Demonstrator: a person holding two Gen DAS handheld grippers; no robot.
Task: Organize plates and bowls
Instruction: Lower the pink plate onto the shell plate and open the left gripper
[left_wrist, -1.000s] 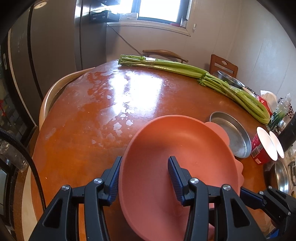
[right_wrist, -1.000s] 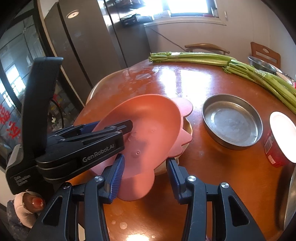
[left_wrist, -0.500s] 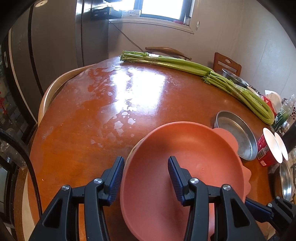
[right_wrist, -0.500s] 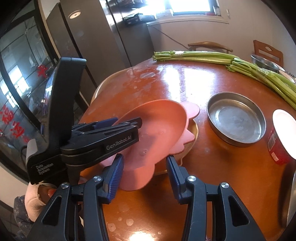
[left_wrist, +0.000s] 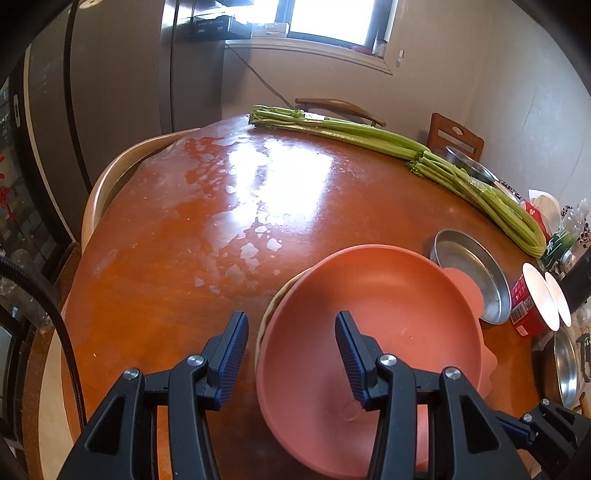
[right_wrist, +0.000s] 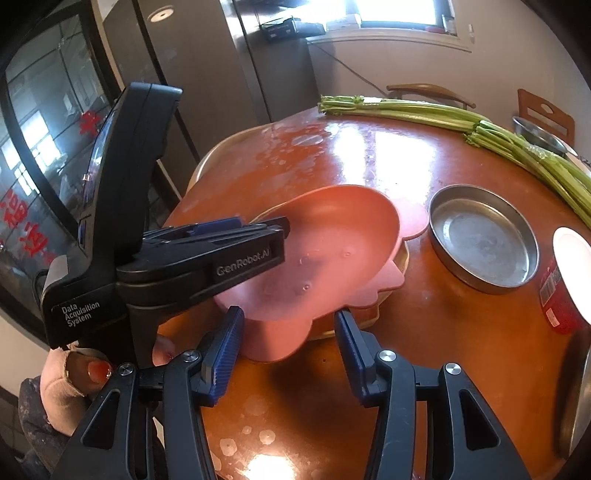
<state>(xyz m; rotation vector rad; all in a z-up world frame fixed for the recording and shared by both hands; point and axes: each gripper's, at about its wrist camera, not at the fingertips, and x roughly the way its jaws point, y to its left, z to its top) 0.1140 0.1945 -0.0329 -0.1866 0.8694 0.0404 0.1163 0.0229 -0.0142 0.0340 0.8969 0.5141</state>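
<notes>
Your pink bowl sits at the near edge of the round table, nested on a pale plate whose rim shows beneath it; a flat pink scalloped piece pokes out between them on the far side. Judged from this, the pink items are already stacked, while the steel pan just beside the stack stands apart and is probably still to be gathered.

Your left gripper straddles the bowl's near rim, one finger outside and one inside; the gap looks wider than the rim, and whether the pads press on it cannot be told. Your right gripper is opening, its fingers flanking the bowl's handle tab without touching it.

The left gripper's body hides the bowl's left side in the right wrist view. Another steel dish is cut off at the frame edge, and a far metal bowl lies partly behind the celery. The red cup is also cropped.
</notes>
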